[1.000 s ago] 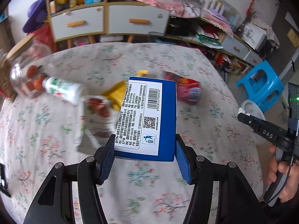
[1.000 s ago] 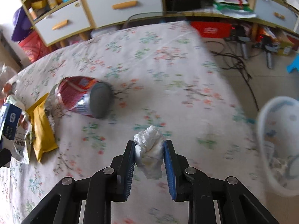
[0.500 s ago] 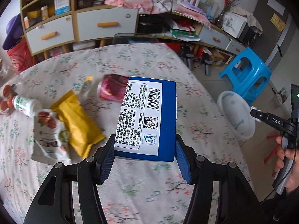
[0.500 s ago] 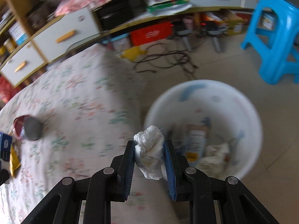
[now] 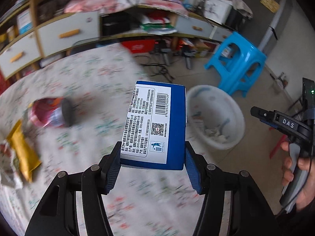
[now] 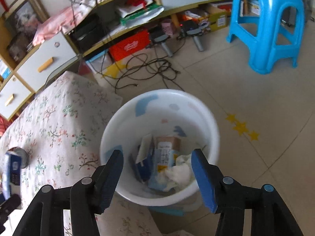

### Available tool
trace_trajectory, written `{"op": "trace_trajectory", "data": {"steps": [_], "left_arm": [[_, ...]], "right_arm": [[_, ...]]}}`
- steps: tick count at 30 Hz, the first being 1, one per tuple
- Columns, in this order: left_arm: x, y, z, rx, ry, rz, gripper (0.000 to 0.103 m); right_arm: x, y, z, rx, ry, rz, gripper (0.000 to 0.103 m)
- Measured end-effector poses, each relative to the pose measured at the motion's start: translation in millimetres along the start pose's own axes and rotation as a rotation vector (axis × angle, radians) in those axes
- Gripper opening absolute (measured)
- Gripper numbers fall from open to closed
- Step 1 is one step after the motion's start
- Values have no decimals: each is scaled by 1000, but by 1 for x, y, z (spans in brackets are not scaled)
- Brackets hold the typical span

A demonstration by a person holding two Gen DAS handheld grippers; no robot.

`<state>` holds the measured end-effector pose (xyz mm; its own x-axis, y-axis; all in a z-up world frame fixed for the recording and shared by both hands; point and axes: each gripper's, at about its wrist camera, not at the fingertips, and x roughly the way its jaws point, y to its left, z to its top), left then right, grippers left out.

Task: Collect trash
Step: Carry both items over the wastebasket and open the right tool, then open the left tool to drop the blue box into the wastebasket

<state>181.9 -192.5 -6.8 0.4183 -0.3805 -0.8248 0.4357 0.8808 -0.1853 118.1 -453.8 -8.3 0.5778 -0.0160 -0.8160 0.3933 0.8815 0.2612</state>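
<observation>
**Trash run: bin beside table**

Right gripper [image 6: 157,169]: jaws opening, empty, over white bin [image 6: 122,125] to drop tissue [image 6: 180,174], which lay inside. Left gripper [image 5: 151,169]: jaws pinching blue box [image 5: 155,125], carried binward. Can [image 5: 49,115] and wrappers [image 5: 22,153] remained on table [image 5: 94,78].

My right gripper [image 6: 157,173] hung over the white bin [image 6: 213,129], jaws opening, nothing between them. Crumpled tissue [image 6: 180,174] lay inside the bin on top of cartons and a brown packet [image 6: 167,143]. Bin stood on the tiled floor [image 6: 256,102] just beside the worktop [image 6: 59,122] with its floral cloth. At the left edge I saw a blue box [image 6: 12,169], with a can end [image 6: 22,155] behind it. A blue stool [image 6: 265,25] was well apart at top right. Black cables [image 6: 149,68] lay tangled on the floor near the low shelves [image 6: 137,19]. Yellow star stickers [image 6: 241,127] were right of the bin.
</observation>
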Motion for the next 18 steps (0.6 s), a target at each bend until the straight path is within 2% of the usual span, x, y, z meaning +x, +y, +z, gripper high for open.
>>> {"op": "trace_trajectory", "data": {"steps": [4,7,15,17,18], "left_arm": [[23,-38,12,47,20,-50,62],[43,-62,17,66,41,-79,62],[75,-93,23,117,39,-123,63],[75,-93,24,137,19,-100,65],[76,-93,24,141,20,-68,70]], "right_arm": [[-13,-21,0,27,-21,-18,69],[-20,-37,-2,52,-27,-26,69],[-31,-65,-3,110,-29,-40,71],[-31,-68,-3,115,-28,-42,71],[-32,-70,-3,116,-27,-43,71]]}}
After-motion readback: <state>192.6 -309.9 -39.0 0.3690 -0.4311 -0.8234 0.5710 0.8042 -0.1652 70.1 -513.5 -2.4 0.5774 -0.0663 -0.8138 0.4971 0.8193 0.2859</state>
